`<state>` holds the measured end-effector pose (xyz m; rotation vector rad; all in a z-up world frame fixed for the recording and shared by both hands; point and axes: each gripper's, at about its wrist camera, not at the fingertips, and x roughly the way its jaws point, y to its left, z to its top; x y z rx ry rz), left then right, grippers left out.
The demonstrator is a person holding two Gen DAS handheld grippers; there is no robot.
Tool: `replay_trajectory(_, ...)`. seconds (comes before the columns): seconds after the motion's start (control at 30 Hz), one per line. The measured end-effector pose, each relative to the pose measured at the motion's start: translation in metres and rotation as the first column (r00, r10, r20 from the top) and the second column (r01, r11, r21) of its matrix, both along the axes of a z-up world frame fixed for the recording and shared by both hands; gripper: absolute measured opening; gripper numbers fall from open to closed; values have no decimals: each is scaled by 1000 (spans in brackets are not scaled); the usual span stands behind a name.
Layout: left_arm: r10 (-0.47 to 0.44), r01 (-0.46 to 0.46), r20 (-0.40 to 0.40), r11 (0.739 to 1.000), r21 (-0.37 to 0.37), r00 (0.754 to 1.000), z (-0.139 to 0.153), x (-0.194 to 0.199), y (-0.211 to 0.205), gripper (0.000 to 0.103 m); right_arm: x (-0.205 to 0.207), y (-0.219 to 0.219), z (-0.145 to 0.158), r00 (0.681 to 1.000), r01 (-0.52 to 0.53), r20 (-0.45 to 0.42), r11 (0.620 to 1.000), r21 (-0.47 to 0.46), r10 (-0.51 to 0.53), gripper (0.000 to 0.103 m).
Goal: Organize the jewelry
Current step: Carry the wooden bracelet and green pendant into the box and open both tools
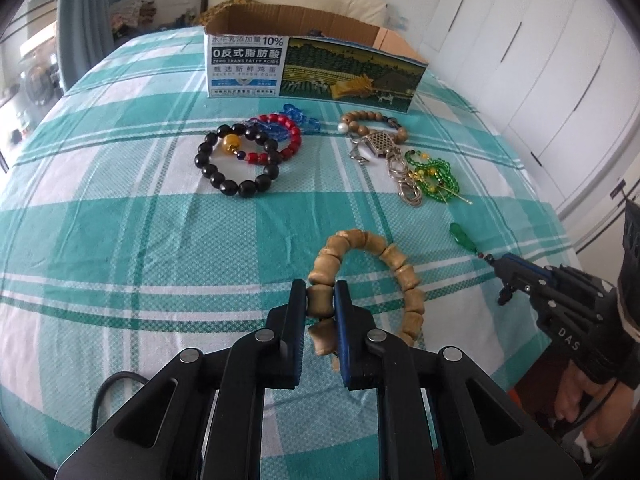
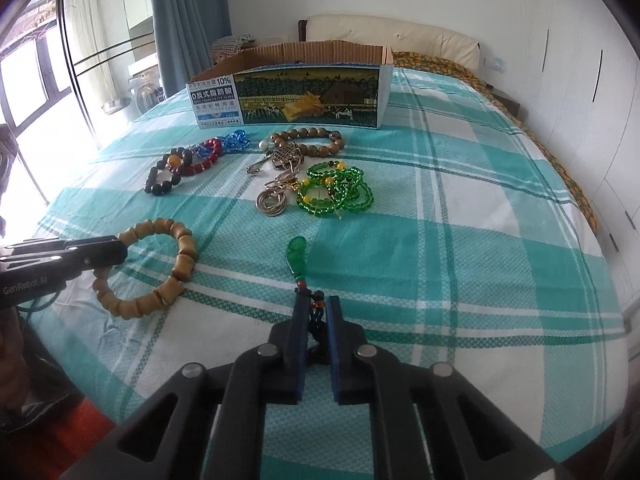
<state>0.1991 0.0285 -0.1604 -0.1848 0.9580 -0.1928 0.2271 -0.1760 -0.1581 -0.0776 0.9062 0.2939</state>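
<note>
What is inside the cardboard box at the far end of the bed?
Only the cardboard box's bare brown inner walls show above its printed front panel. The front panel hides its floor in both views, so whether any jewelry is inside cannot be told.

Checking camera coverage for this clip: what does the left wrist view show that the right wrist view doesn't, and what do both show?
Only the left wrist view shows the left gripper head-on, shut on a bead of the tan wooden bracelet.

Only the right wrist view shows the right gripper head-on, shut on the dark cord of the green pendant, plus the window.

Both show the cardboard box, the black bead bracelet, the green beads and the checked bedsheet.
</note>
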Motion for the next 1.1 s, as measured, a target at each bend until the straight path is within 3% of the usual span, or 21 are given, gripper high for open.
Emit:
replay_trajectory(0.43, 17, -16, 49, 999, -31, 999, 28, -7, 10, 12, 6, -31, 55, 999, 31, 4, 972, 232, -33, 7)
replay_trajectory(0.87, 28, -21, 115, 998, -61, 993, 68, 6, 30, 12, 22, -29, 98, 999, -21, 47, 963, 270, 9, 7)
replay_trajectory(1.1, 28, -11, 178, 995, -97, 984, 115, 34, 51, 12, 50, -14, 126, 992, -100, 100, 964, 246, 78, 7)
